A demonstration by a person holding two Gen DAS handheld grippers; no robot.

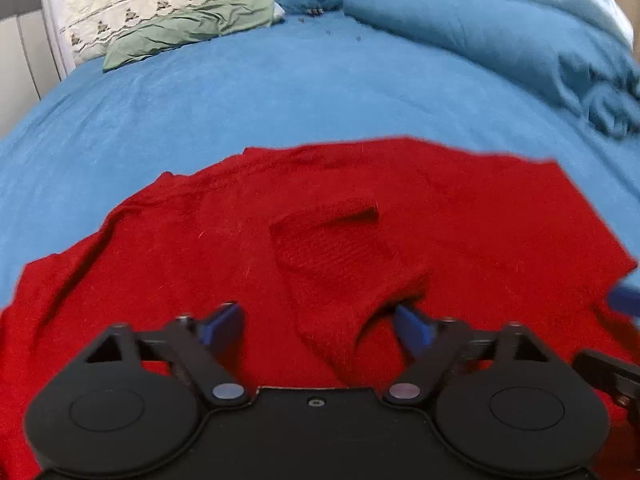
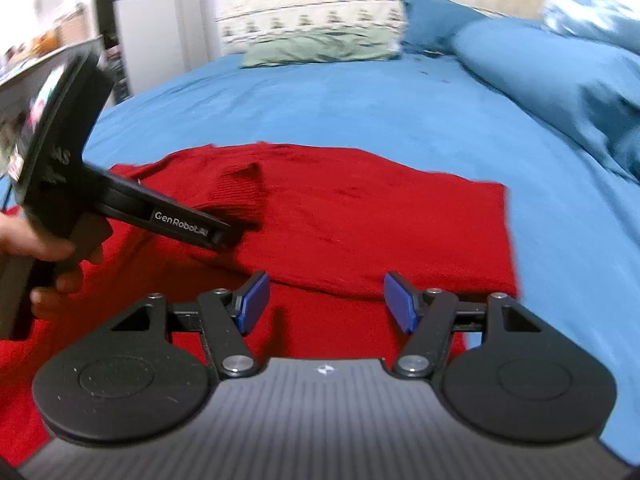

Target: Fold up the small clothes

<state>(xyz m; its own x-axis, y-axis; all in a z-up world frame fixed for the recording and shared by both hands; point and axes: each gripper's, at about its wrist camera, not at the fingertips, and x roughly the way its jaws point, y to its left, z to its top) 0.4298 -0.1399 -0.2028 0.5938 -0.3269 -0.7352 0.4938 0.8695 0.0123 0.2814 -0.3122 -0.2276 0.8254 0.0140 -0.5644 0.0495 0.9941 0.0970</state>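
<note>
One red sweater lies spread on the blue bed, its sleeve folded over the body. One label reads "GenRobot.AI", on the arm of my left gripper as seen from the right wrist. Left gripper: jaws apart, the sleeve fold between them, touching the right finger. Right gripper: jaws apart, over the sweater's near edge, holding nothing. Pillows sit at the bed's far edge.
</note>
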